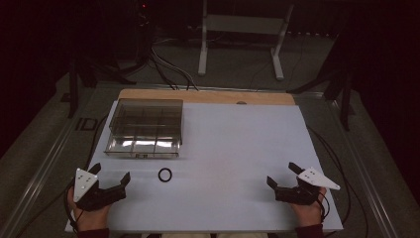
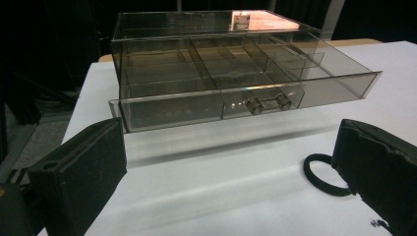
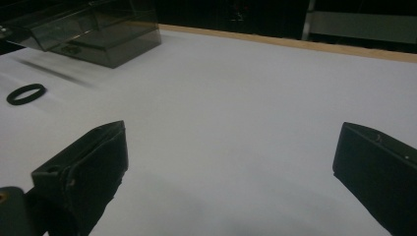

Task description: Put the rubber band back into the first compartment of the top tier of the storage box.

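A clear smoky plastic drawer box (image 1: 145,127) stands at the far left of the white table top (image 1: 233,148), its drawer (image 2: 236,93) pulled out and showing empty compartments. A black elastic ring (image 1: 165,174) lies flat just in front of it; the same ring (image 2: 324,173) sits by the right jaw in the left gripper view, and the ring (image 3: 26,93) lies at far left in the right gripper view. My left gripper (image 1: 110,173) rests open at the near left, short of the ring. My right gripper (image 1: 283,173) rests open at the near right with nothing between its jaws.
A wooden strip (image 1: 208,96) edges the table's far side. Beyond it stand white metal frame legs (image 1: 237,39) and cables on a dark floor. The drawer has a small two-knob handle (image 2: 268,103) facing me.
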